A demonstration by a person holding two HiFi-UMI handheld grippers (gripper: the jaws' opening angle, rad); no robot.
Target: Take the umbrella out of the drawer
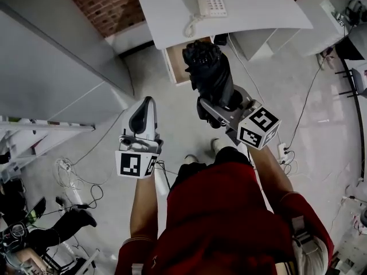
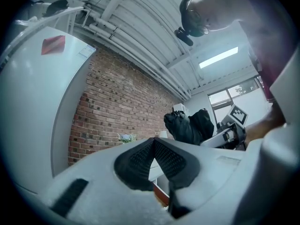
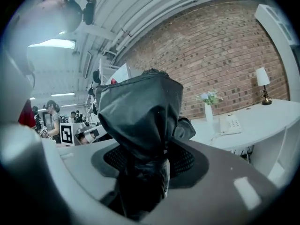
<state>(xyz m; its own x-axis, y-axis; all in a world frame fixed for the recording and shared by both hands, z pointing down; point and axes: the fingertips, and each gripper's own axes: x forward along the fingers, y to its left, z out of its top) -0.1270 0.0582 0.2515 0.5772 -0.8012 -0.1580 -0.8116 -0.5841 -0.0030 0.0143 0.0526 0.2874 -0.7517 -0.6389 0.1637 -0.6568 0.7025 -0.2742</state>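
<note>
Right gripper view: right gripper (image 3: 147, 161) clamps black umbrella (image 3: 136, 109); left gripper (image 2: 154, 146) jaws together (empty).

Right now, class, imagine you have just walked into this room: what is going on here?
A person in a red top stands over a grey floor with a tool in each hand. The right tool is shut on a folded black umbrella and holds it up in the air, clear of the open drawer under the white desk. The left tool is shut with nothing in it and is raised beside the umbrella. A telephone sits on the desk.
</note>
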